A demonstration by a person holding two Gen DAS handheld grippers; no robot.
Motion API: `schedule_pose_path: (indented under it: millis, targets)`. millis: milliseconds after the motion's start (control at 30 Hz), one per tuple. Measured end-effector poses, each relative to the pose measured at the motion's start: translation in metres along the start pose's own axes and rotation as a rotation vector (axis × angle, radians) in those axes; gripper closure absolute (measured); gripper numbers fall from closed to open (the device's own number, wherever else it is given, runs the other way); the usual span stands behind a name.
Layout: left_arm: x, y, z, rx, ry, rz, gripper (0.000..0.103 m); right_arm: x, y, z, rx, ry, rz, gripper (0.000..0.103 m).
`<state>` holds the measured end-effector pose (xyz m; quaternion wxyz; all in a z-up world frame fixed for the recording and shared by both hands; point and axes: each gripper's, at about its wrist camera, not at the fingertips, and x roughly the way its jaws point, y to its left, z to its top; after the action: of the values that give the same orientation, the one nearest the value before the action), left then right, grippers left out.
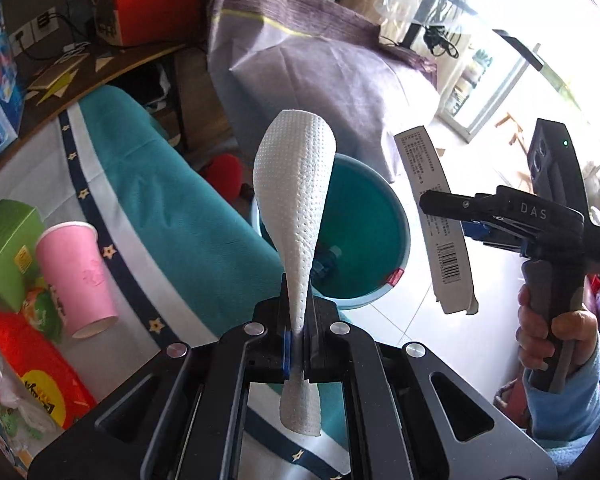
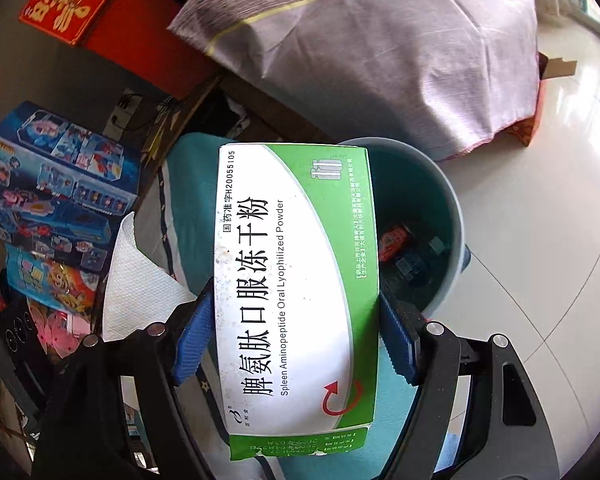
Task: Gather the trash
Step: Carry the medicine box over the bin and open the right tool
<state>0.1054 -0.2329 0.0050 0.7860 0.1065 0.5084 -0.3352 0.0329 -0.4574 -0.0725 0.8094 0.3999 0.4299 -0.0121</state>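
While the left gripper [image 1: 298, 330] was clamped on a white embossed paper towel [image 1: 296, 184], the right gripper [image 2: 296, 340] gripped a flat green-and-white cardboard medicine box [image 2: 296, 280] between its blue pads [image 2: 192, 340]. Both items hung above a round teal plastic bucket [image 1: 372, 216] standing on the pale tiled floor [image 2: 540, 240], beside a teal cloth-covered table [image 1: 172, 200]. A pink paper cup [image 1: 76, 276] lay tipped on that table.

Dimpled white paper towel [image 1: 296, 208]; glossy printed cardboard box [image 2: 296, 280]; smooth teal plastic bin [image 1: 364, 240]
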Motion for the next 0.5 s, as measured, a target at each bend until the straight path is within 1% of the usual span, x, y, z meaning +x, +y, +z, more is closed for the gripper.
schedule_pose_path:
  millis: [133, 200, 433, 467, 500]
  targets:
    - [0.034, -0.014, 0.011, 0.029, 0.059, -0.006, 0.099, 0.009, -0.021, 0.005, 0.032, 0.026, -0.004, 0.032]
    - [0.051, -0.018, 0.017, 0.035, 0.089, -0.013, 0.099, 0.017, -0.025, 0.007, 0.04, 0.04, -0.003, 0.032]
    - [0.091, -0.023, 0.031, 0.025, 0.151, -0.027, 0.097, 0.038, -0.029, 0.02, 0.048, 0.074, -0.012, 0.032]
    - [0.097, -0.022, 0.032, 0.019, 0.159, -0.026, 0.094, 0.041, -0.03, 0.021, 0.049, 0.079, -0.014, 0.032]
    - [0.1, -0.021, 0.034, 0.015, 0.164, -0.023, 0.083, 0.043, -0.03, 0.023, 0.049, 0.083, -0.015, 0.032]
